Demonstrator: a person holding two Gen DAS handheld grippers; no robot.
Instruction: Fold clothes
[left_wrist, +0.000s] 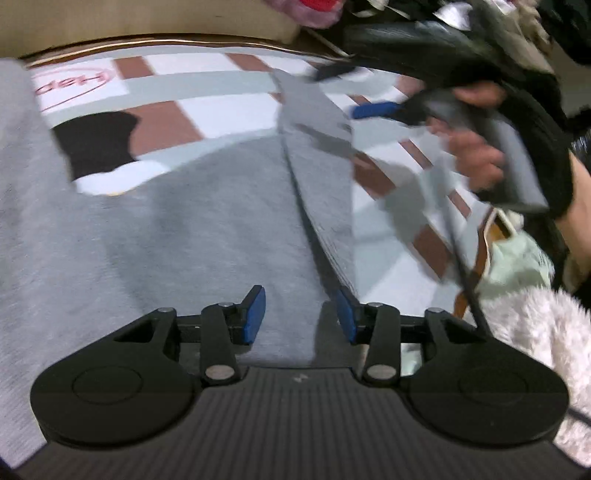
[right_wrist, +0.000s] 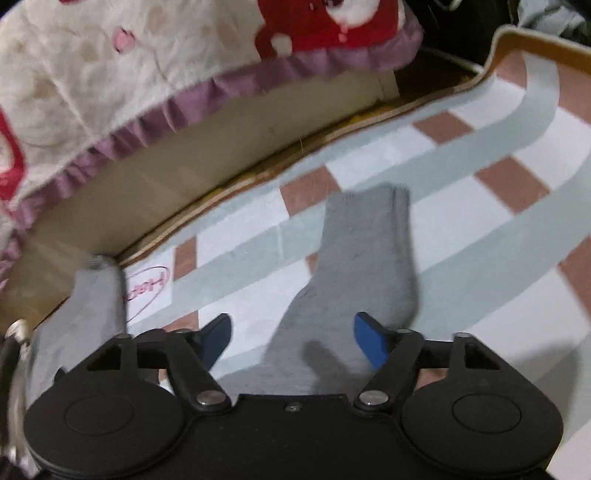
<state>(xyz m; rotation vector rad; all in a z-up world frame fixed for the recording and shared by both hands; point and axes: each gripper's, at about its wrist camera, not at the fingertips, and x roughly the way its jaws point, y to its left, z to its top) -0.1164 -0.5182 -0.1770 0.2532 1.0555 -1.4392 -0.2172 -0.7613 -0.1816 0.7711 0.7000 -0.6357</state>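
- We see our grey top (left_wrist: 155, 236) lying flat on the checked mat (left_wrist: 229, 110). It is spread out so we can fold it neatly.
- Our left claw (left_wrist: 300, 312) hangs just over the grey top near its 6 o'clock edge. Its blue pads (left_wrist: 255, 314) stand apart and nothing is between them, so it is open and ready to pinch the cloth.
- A long grey sleeve (left_wrist: 317, 155) runs from the left claw up toward 12 o'clock. We think it is laid straight so it can be flipped over the body.
- In the left view, our right claw (left_wrist: 373, 110) sits at 2 o'clock by the far end of that sleeve. It is blurry there.
- In the right view, the right claw (right_wrist: 291, 341) is wide open, with the sleeve end (right_wrist: 365, 251) lying between its pads but not gripped. We think it is lined up to grab that end.
- A second grey piece (right_wrist: 92, 306) lies at 9 o'clock in that view, well apart from the claw.
- A frilly blanket (right_wrist: 110, 74) sits past the mat at 11 o'clock, out of our way.
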